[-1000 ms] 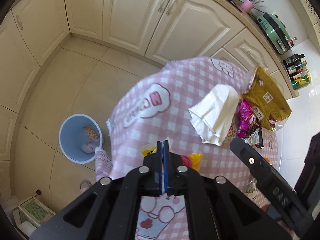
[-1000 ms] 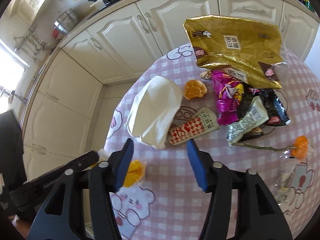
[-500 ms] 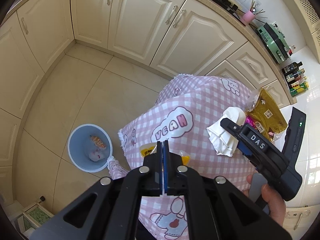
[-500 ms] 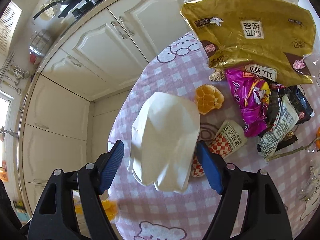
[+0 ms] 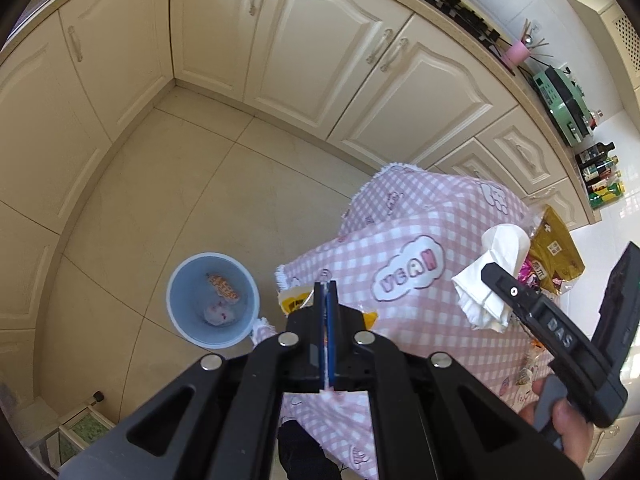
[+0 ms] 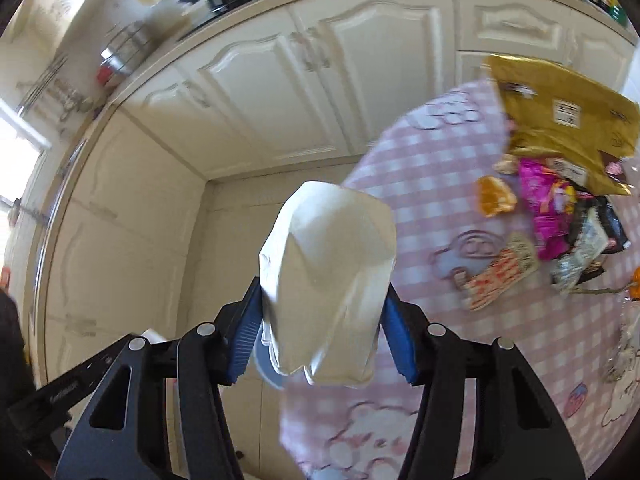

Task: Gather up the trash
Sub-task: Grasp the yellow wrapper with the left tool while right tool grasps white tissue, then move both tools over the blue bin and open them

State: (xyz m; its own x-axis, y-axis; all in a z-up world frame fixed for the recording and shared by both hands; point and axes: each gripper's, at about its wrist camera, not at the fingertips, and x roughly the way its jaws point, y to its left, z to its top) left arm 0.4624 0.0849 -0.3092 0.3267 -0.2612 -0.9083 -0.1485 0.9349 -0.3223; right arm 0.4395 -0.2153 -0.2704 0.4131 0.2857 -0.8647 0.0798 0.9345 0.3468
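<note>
My left gripper (image 5: 326, 296) is shut on a yellow and orange wrapper (image 5: 294, 300), which sticks out on both sides of the jaws, above the table's edge. A blue bin (image 5: 172, 304) stands on the floor to its left with wrappers inside. The jaws of my right gripper (image 6: 323, 292) are closing, and the blue pads (image 6: 246, 320) press on both sides of a crumpled white paper (image 6: 328, 264), held up off the table. The same paper (image 5: 496, 276) shows in the left wrist view behind a finger (image 5: 520, 300) of the right gripper.
A pink checked tablecloth (image 6: 432, 176) carries a gold bag (image 6: 560, 120), a magenta wrapper (image 6: 548, 208), an orange peel (image 6: 494, 196) and a red checked wrapper (image 6: 500, 272). Cream cabinets (image 5: 320, 60) line the tiled floor (image 5: 200, 184). A hand (image 5: 560, 420) grips the right tool.
The right jaws came round the white paper, closed on it and lifted it toward the table's edge. My left gripper drew back from the table, still shut on its wrapper.
</note>
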